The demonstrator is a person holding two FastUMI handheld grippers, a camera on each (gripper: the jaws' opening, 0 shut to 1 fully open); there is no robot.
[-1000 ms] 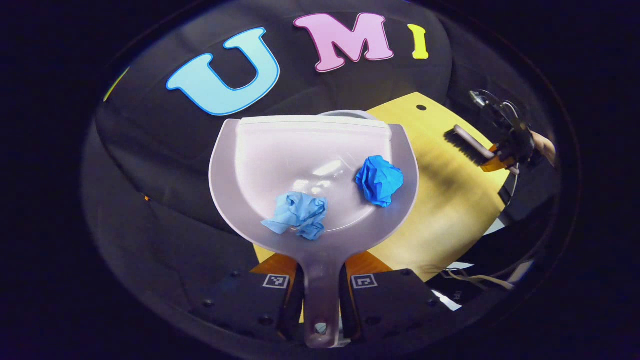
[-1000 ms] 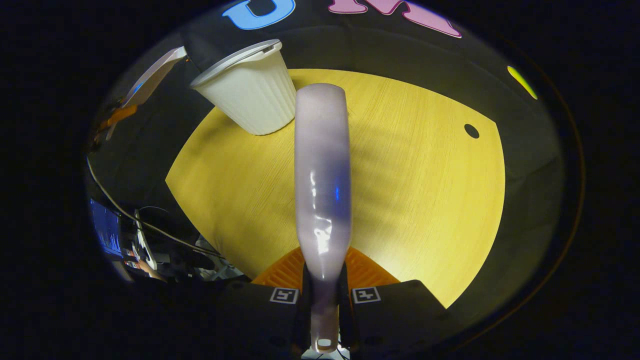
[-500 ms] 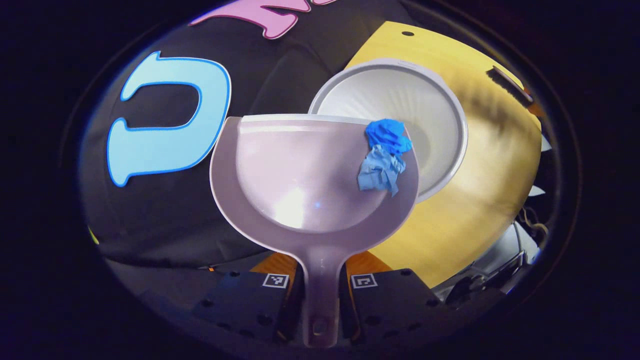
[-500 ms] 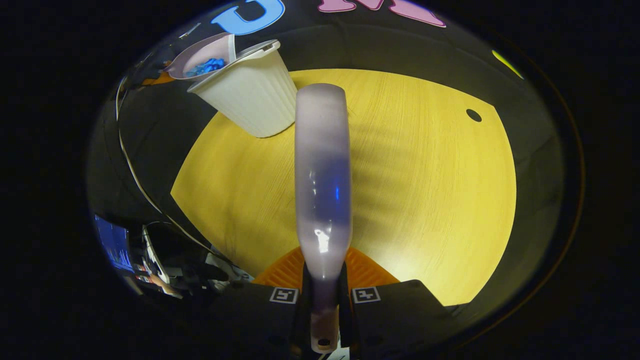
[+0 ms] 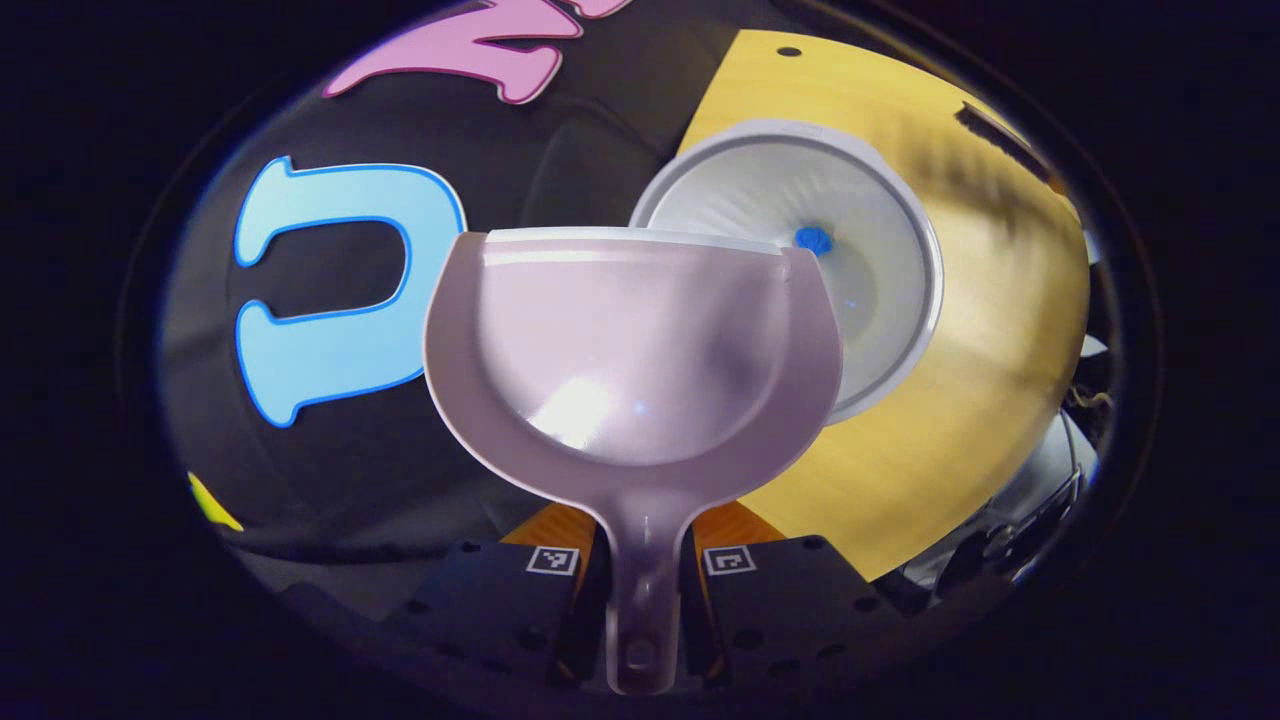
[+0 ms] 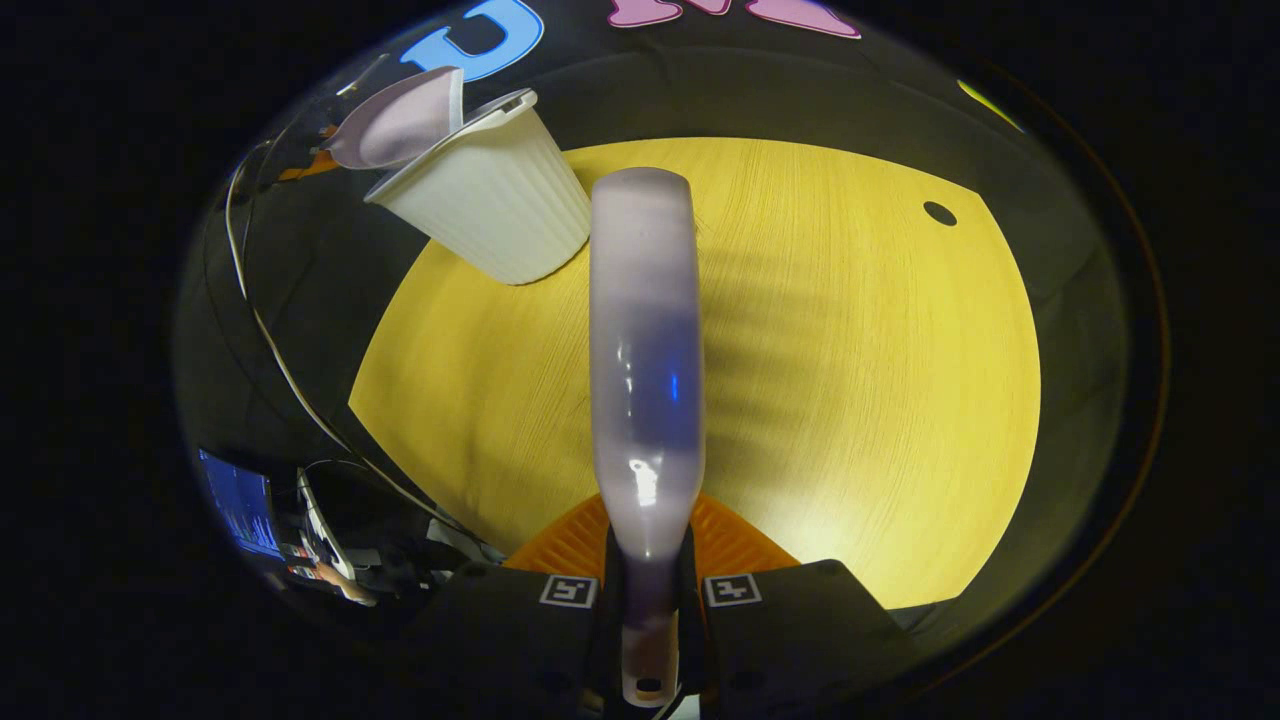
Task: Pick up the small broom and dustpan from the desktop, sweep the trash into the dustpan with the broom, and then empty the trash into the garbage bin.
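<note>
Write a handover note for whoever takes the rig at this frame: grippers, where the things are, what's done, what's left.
Left hand-held gripper: shut on the dustpan handle, pan tipped at the white garbage bin's rim.
Right hand-held gripper: shut on the small broom handle, held over the wooden desktop.
Done: pan looks empty; a blue scrap lies inside the bin.
Left: by the look of it, only setting the tools down.

Blue trash [image 5: 813, 240] left the dustpan [image 5: 630, 350] (now inside bin [image 5: 900, 290]).
</note>
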